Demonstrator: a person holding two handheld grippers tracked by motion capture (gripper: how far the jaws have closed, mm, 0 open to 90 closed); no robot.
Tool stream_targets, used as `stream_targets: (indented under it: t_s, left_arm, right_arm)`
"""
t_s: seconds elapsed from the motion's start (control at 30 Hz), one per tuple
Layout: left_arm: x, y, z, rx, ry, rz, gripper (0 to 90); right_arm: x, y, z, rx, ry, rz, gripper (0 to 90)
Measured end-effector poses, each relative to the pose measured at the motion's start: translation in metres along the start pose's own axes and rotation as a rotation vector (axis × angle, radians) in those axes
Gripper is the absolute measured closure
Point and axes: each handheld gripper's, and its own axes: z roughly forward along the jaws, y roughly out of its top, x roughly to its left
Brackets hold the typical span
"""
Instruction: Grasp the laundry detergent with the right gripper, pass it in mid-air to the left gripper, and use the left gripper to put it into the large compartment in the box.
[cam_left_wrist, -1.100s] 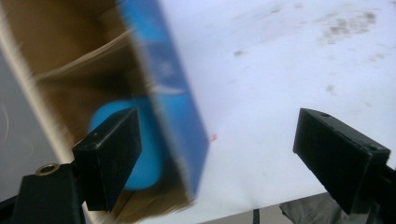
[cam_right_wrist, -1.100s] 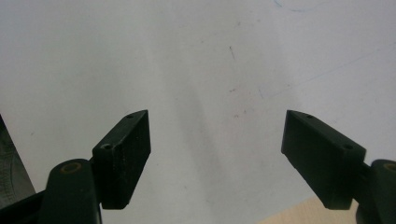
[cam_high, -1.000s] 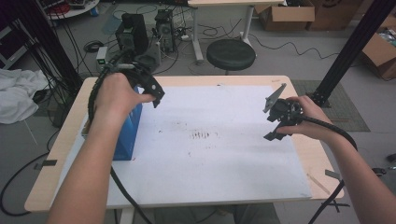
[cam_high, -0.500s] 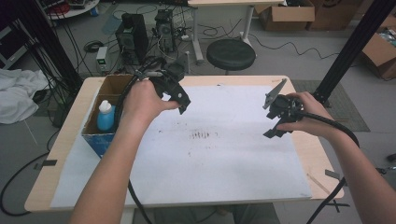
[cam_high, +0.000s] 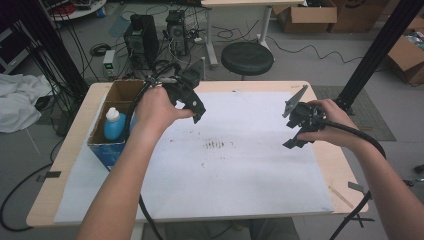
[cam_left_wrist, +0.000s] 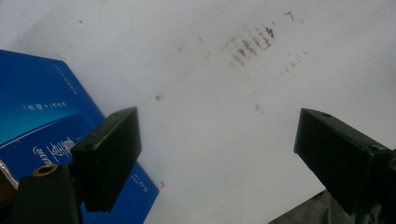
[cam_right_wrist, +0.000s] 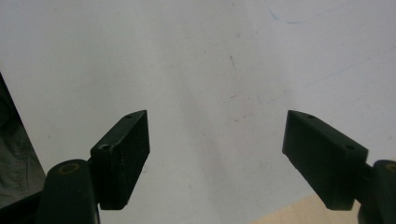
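Observation:
My left gripper (cam_high: 197, 95) is held above the white paper sheet (cam_high: 240, 165), just right of an open cardboard box with blue sides (cam_high: 112, 147). Its jaws stand wide apart with nothing between them. In the left gripper view this left gripper (cam_left_wrist: 215, 149) looks down on the paper, with the blue box (cam_left_wrist: 42, 112) at the left and brown smudges (cam_left_wrist: 252, 44) farther off. A blue bottle with a white cap (cam_high: 114, 125) stands inside the box. My right gripper (cam_high: 292, 120) hovers open over the sheet's right side. The right gripper (cam_right_wrist: 217, 144) holds nothing.
The wooden table (cam_high: 75, 135) carries the sheet; brown smudges (cam_high: 217, 145) mark its middle. A black frame post (cam_high: 375, 55) rises by the right far corner. A black stool (cam_high: 247, 57) and computer towers (cam_high: 142, 32) stand on the floor beyond.
My left gripper has swung right, from over the box to over the paper, uncovering the bottle in the box. The right gripper has barely moved.

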Motion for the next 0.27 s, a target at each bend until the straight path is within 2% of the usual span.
stream_targets:
  t_s: [0.27]
  left_arm:
    - [-0.003, -0.0006, 0.0001, -0.003, -0.002, 0.011, 15.6]
  right_arm:
    - [0.0022, -0.0015, -0.0023, -0.007, 0.0, 0.001, 23.0]
